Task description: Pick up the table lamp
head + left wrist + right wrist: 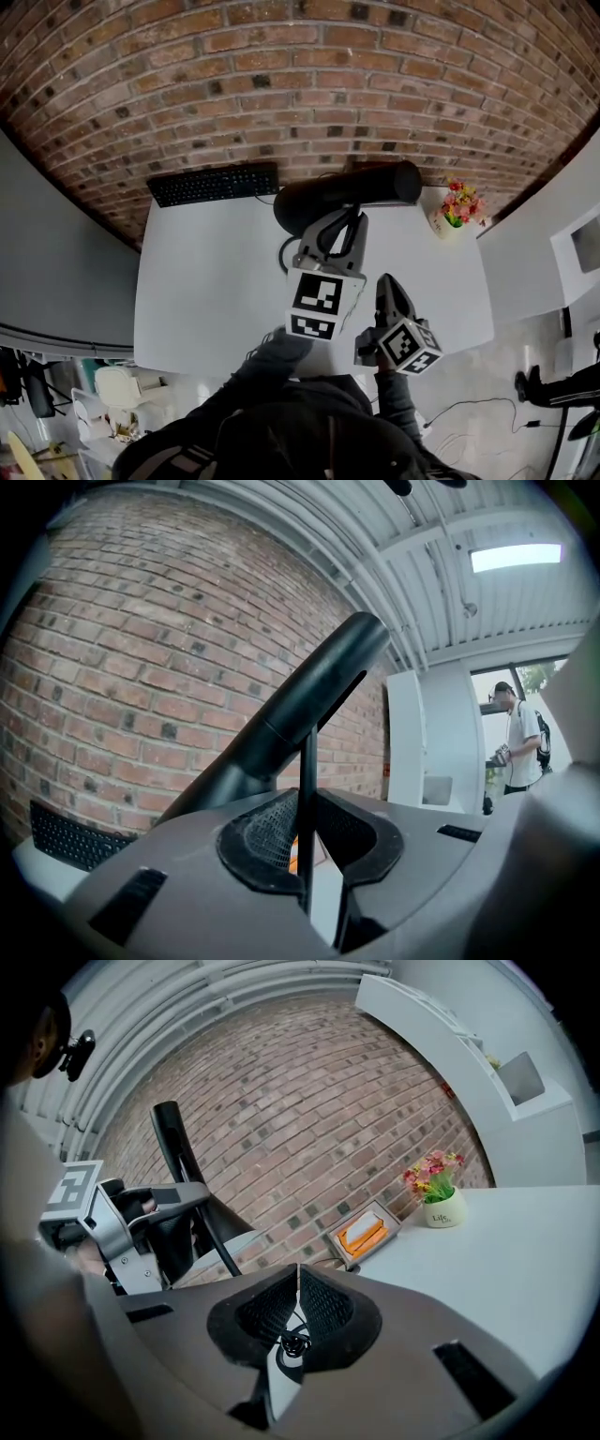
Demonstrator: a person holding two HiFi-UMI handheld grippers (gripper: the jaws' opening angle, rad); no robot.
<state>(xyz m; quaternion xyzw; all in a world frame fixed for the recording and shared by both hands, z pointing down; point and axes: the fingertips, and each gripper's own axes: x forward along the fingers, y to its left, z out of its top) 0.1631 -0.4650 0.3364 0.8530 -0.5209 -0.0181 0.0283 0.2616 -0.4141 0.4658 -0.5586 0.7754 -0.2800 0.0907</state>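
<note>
The black table lamp stands at the back of the white table (206, 291), its long tube head (347, 192) lying across above its thin stem. My left gripper (336, 232) reaches level to the lamp and is shut on that stem. In the left gripper view the thin stem (307, 771) runs straight up between the mesh pads (267, 827), with the tube head (300, 705) slanting above. My right gripper (386, 286) hovers just right of the left one, shut and holding nothing. Its own view shows the jaws (298, 1283) meeting, with the lamp stem (214, 1237) and left gripper (122, 1222) at left.
A black keyboard (214, 183) lies at the back left by the brick wall. A small flower pot (455, 211) stands at the back right, with an orange and white box (364, 1232) near it. A person (520, 742) stands far off by white partitions.
</note>
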